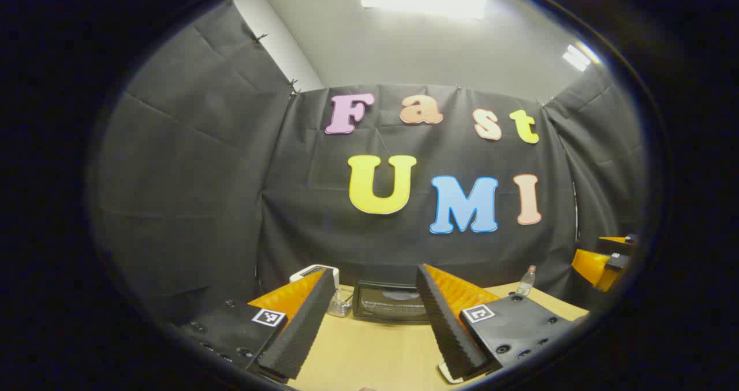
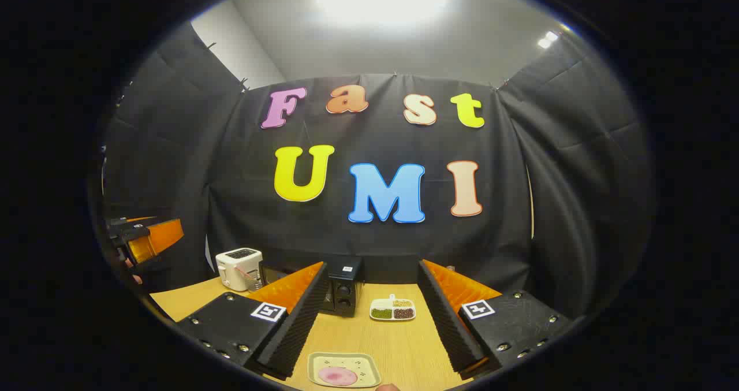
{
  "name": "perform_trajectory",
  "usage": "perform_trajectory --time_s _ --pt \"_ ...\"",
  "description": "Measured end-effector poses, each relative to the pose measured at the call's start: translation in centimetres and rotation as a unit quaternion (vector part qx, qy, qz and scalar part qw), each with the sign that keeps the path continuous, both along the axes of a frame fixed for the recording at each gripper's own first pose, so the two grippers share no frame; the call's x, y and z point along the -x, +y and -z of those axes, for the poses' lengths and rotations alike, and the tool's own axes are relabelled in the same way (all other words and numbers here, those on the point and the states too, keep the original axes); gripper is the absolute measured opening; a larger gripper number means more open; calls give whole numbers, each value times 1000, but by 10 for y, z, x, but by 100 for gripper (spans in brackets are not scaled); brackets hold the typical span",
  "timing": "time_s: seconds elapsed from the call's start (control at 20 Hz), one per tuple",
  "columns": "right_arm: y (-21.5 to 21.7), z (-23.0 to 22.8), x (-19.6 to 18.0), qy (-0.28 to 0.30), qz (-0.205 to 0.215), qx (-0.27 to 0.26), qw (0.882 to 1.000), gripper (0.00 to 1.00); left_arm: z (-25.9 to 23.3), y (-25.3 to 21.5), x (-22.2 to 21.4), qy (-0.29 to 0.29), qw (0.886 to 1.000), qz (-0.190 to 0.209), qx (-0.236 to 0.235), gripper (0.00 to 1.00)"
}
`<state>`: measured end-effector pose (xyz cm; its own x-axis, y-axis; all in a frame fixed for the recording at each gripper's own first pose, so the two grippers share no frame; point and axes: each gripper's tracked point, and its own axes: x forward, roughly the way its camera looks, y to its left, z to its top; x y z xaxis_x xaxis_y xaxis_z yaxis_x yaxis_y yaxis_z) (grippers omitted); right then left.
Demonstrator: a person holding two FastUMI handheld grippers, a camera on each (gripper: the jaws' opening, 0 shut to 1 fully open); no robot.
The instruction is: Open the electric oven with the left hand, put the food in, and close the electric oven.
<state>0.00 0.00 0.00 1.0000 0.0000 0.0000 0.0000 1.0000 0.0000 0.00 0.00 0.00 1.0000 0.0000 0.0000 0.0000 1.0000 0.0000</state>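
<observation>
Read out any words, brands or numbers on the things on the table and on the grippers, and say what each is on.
None can be read.
Electric oven: white sticker on top, too small to read.
Plate: tiny dark marks, too small to tell.
Left gripper and right gripper: square black-and-white tags, patterns, no words.

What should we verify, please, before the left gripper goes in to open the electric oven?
1. Left gripper open and empty: ok.
2. Electric oven ahead of it, between its fingers: ok.
3. Oven door closed: ok, it looks shut.
4. Door handle located: cannot tell.
5. Food ready on its plate: ok.
6. Right gripper open, clear of the oven: ok.
</observation>
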Motion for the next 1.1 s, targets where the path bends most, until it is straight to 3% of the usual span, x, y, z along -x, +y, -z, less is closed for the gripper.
perform_trajectory --time_s 0.75,1.1 --pt "-25 12 -11 9 -10 -21 1000 95 9 -56 -9 11 1000 21 -17 100" --pt "-33 27 -8 13 -58 -14 998 95 14 -82 -22 14 999 16 -24 100"
